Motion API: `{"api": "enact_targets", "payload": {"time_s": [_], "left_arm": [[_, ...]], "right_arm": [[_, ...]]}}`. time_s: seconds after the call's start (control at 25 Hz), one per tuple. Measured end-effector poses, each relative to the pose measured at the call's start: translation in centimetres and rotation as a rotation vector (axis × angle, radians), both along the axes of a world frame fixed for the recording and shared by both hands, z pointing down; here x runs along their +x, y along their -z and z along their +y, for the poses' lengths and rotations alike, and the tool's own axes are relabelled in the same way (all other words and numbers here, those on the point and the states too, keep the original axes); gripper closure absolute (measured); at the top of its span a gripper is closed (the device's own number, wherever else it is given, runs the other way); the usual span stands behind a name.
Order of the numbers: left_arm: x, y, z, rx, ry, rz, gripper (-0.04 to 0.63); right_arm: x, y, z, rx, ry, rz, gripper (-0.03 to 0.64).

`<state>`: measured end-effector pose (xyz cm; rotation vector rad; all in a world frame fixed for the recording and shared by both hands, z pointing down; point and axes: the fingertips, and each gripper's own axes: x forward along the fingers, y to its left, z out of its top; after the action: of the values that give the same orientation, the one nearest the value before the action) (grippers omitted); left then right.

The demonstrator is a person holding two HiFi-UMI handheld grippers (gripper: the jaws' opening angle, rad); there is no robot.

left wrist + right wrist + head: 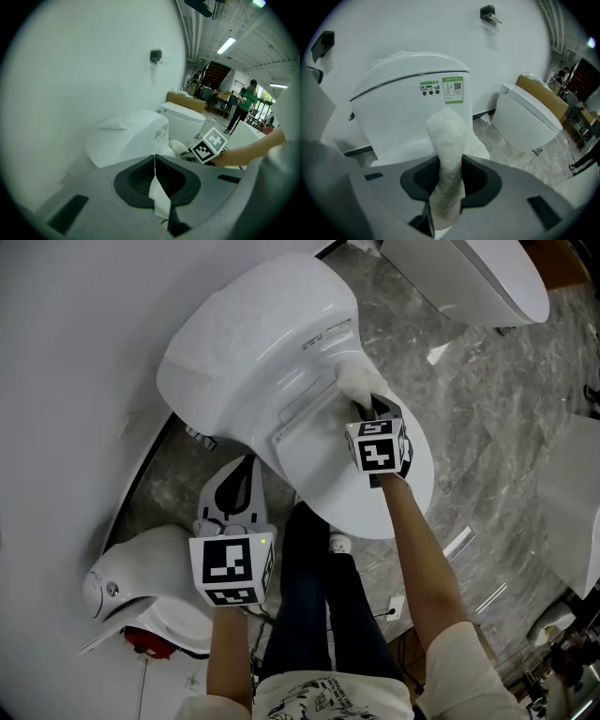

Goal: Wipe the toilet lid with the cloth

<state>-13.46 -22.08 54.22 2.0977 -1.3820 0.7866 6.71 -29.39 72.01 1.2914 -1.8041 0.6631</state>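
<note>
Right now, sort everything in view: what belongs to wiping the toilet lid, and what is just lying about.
For the job:
cloth, clamped in the right gripper
toilet lid

Just about:
left gripper, shut and off to the side
second toilet
box
wall bracket
person in green

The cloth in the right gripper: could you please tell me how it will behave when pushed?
The cloth looks soft and floppy: it bulges and folds beyond the right gripper, so it would likely bunch when pushed. Its fluffy pile probably drags rather than slides on the glossy lid.
</note>
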Motion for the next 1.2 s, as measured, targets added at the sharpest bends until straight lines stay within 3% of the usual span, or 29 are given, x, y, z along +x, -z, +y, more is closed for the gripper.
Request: {"api": "enact_targets", "payload": {"time_s": [0.28,0.56,1.2], "left_arm": [[0.9,0.0,0.0,0.002,-0.014,0.002,0.586],[1.7,-0.3,0.5,-0.004,-0.02,0.001,0.586],[5.2,-0.4,2.7,-0.005,-0.085,0.022,0.586]], "right_arm": [[1.1,-2.1,0.2,-0.066,0.019,0.02,0.508],[2.6,-2.4,1.3,-0.069,0.011,0.042,0.508],[9.7,-3.5,9.1,-0.12,-0.122,0.081,0.505]]}}
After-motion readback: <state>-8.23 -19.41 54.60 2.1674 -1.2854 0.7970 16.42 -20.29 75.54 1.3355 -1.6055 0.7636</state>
